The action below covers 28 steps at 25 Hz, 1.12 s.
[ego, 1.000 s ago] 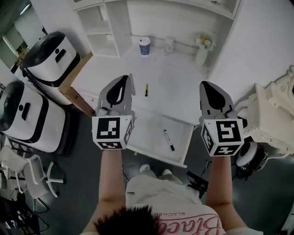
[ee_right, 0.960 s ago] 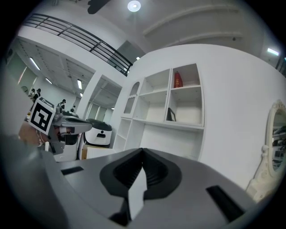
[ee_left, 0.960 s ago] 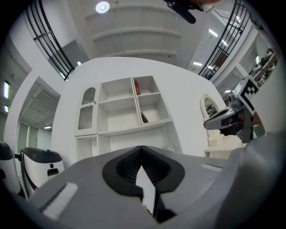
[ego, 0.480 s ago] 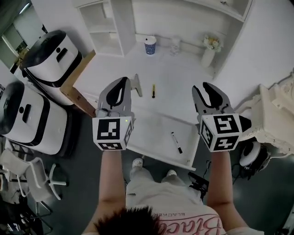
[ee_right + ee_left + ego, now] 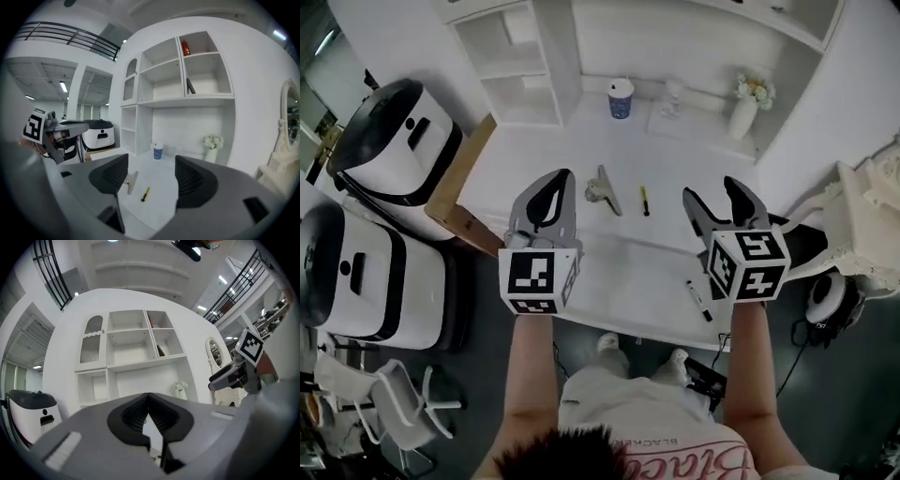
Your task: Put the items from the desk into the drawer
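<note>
From overhead, the open drawer [image 5: 628,281] held a marker [image 5: 698,300] near its right end. Beyond the drawer, on the desk [image 5: 544,150], lay a yellow tool [image 5: 645,200] and, just left of it, what looked like a metal clip [image 5: 602,190]. The right gripper [image 5: 714,199], shut a second earlier, had spread its jaws wide and hung over the drawer's back edge, just right of the yellow tool. The left gripper [image 5: 555,183] hovered above the drawer's left back corner.

Along the left gripper [image 5: 149,399], the jaw tips met with nothing between them, aimed at the wall shelves.

Along the right gripper [image 5: 150,176], the jaws stood well apart and empty, and between them showed the yellow tool [image 5: 146,193] and the clip [image 5: 131,182]. That fresh opening read to me as readying the next pick, probably the yellow tool. Both things had yet to reach the drawer.
</note>
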Available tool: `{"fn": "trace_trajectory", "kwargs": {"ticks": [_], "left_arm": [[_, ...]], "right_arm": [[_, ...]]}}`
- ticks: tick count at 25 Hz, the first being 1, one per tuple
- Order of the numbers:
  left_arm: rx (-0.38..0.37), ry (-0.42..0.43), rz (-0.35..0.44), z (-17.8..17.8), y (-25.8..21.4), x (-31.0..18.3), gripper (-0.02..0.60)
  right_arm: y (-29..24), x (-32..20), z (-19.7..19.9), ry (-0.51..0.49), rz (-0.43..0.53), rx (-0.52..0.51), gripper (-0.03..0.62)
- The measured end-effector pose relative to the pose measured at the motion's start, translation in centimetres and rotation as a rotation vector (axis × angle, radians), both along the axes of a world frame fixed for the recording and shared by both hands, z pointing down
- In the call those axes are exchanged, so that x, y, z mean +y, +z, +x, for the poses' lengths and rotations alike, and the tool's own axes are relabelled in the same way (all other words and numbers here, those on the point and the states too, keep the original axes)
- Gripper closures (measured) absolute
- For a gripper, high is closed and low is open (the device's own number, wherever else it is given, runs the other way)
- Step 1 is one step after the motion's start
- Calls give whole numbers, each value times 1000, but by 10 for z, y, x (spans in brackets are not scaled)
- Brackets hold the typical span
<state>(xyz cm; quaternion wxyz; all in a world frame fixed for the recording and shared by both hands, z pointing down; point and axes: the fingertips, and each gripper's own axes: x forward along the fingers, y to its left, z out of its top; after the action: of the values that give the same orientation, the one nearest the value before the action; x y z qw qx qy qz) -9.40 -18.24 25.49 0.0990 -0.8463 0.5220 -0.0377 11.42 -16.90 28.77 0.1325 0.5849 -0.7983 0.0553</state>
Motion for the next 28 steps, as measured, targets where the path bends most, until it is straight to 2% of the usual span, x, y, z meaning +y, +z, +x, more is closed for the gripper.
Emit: {"fn": "trace_trajectory", "kwargs": {"ticks": [4,11,22,28], "left_arm": [[1,25,-35,-28,19,-18,574],[5,50,-99,-58,54,-47,574],[-5,87,-154,-55,87,-94,574],[-31,88,-172,-57,106,-111,574]], "right_arm": [[33,-24,-27,34,-65,-23,309],[100,-62,-59,50,-204,8,310],[216,-119,-63,61,-426,60,398],[268,-137,-60,80,-559,84,420]]}}
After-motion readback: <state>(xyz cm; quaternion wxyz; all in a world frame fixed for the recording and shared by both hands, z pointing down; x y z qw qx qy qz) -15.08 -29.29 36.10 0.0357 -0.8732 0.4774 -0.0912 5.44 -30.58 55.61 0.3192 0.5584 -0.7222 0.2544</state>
